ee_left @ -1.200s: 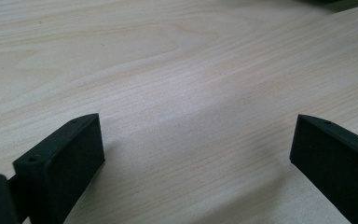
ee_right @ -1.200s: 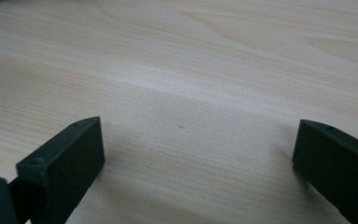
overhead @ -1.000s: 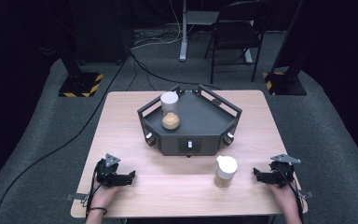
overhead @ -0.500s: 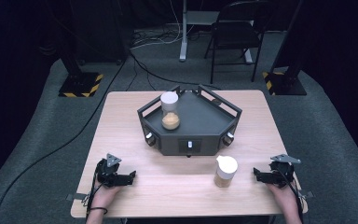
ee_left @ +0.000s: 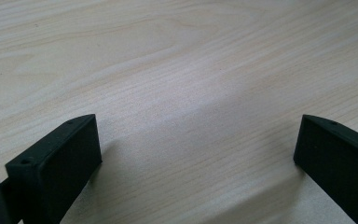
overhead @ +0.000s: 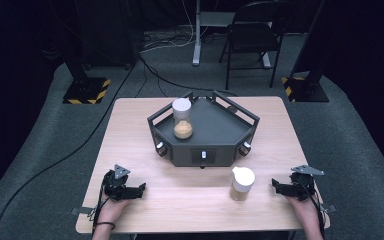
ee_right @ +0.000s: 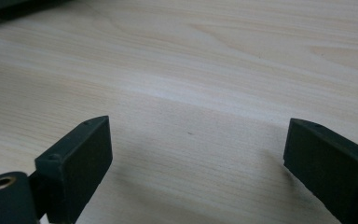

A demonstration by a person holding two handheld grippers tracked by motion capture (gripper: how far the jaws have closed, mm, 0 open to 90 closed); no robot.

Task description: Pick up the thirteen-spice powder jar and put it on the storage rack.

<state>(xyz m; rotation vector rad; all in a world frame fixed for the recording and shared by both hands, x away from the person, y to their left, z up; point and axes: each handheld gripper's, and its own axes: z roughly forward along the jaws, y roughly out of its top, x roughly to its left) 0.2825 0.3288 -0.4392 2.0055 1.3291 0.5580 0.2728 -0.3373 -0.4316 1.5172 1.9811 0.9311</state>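
Desk [overhead: 145, 125]: pale wood, set on grey carpet in a dark room, with a folding chair [overhead: 252, 37] and stands behind it. The top is largely bare, which leaves working room along the near edge.

Black tray [overhead: 225, 132]: a low, angular, railed unit at the centre, towards the far side. It carries knobs on its front corners and a small light panel on the front face. Its purpose cannot be confirmed at this resolution; it may be a scale or turntable.

First jar [overhead: 182, 118]: stands upright inside the tray, at its left part, white lid on top, tan contents low in the body.

Second jar [overhead: 242, 183]: stands upright on the desk just in front of the tray's right front corner, white lid with a small spout-like lip, tan fill. It sits near the right hand, probably placed there for easy reach.

Left tongs [overhead: 141, 190]: rest low at the near left of the desk, held from below by a hand, pointing inward. The jaws stand wide apart with nothing but bare wood between them.

Right tongs [overhead: 276, 187]: rest at the near right, pointing towards the second jar but apart from it. Jaws likewise spread wide and empty. Both appear parked at a ready position.
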